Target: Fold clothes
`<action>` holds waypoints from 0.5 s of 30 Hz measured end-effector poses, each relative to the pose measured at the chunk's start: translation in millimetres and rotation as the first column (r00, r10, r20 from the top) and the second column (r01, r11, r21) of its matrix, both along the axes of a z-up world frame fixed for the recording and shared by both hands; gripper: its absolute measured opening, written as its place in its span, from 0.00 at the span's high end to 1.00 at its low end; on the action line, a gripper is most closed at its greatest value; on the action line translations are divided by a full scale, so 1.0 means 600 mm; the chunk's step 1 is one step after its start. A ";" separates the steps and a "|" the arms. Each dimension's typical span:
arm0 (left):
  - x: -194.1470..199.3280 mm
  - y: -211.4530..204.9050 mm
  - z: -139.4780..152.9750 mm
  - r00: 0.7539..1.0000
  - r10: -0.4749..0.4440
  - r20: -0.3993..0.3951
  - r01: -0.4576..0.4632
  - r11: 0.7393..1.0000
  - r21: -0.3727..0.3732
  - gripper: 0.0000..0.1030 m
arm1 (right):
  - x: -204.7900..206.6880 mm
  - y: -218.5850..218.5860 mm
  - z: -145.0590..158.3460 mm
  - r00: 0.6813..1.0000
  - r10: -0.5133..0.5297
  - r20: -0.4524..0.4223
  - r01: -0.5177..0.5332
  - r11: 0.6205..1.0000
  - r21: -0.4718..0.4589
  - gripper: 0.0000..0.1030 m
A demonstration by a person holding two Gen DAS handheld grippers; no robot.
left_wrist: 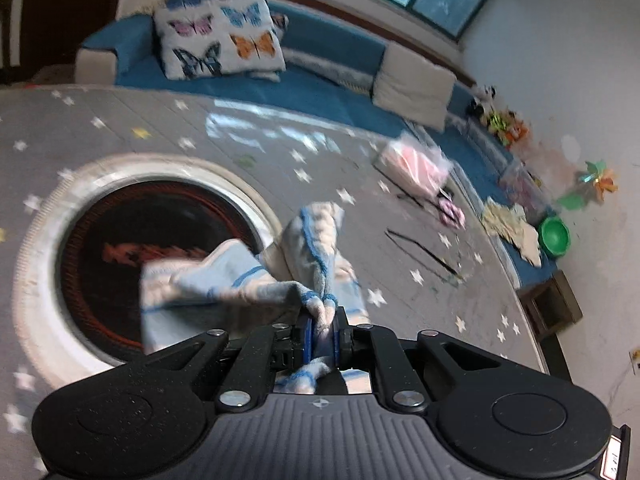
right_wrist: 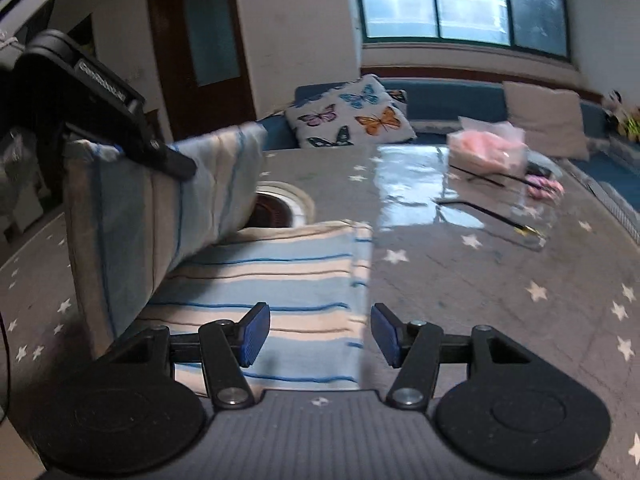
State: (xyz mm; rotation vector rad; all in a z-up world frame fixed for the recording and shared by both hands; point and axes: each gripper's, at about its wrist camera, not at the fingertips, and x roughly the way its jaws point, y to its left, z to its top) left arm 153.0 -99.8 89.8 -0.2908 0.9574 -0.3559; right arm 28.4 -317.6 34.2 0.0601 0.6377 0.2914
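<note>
A blue-and-cream striped cloth point(right_wrist: 280, 280) lies partly flat on the star-patterned worktop point(right_wrist: 480, 280), its stripes running left to right across the right claw's view. The left claw point(left_wrist: 322, 334) is clamped on a bunched corner, holding that side up off the worktop at the left. The right claw point(right_wrist: 320, 334) hangs spread and empty directly above the cloth's flat right edge, nearest to it.

home living room | blue sofa point(left_wrist: 320, 80) | butterfly cushion point(right_wrist: 350, 114) | window point(right_wrist: 460, 0)
</note>
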 end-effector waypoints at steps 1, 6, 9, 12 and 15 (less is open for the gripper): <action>0.002 -0.014 -0.011 1.000 -0.018 -0.019 0.018 1.000 -0.006 0.88 | 0.000 -0.008 -0.002 1.000 -0.009 -0.004 0.009 1.000 0.003 0.45; 0.003 -0.056 -0.045 0.993 -0.095 -0.064 0.093 0.995 -0.035 0.82 | 0.009 -0.053 -0.019 0.997 -0.056 -0.047 0.058 0.997 0.055 0.45; -0.001 -0.063 -0.047 0.991 -0.124 -0.057 0.122 0.992 -0.043 0.68 | 0.016 -0.077 -0.026 0.994 -0.077 -0.076 0.085 0.991 0.103 0.45; -0.006 -0.053 -0.041 0.991 -0.132 -0.032 0.131 0.991 -0.028 0.61 | 0.024 -0.092 -0.026 0.992 -0.075 -0.096 0.091 0.981 0.172 0.45; -0.009 -0.024 -0.039 0.995 -0.101 -0.010 0.101 0.995 0.003 0.57 | 0.035 -0.091 -0.024 0.993 -0.049 -0.104 0.071 0.973 0.218 0.45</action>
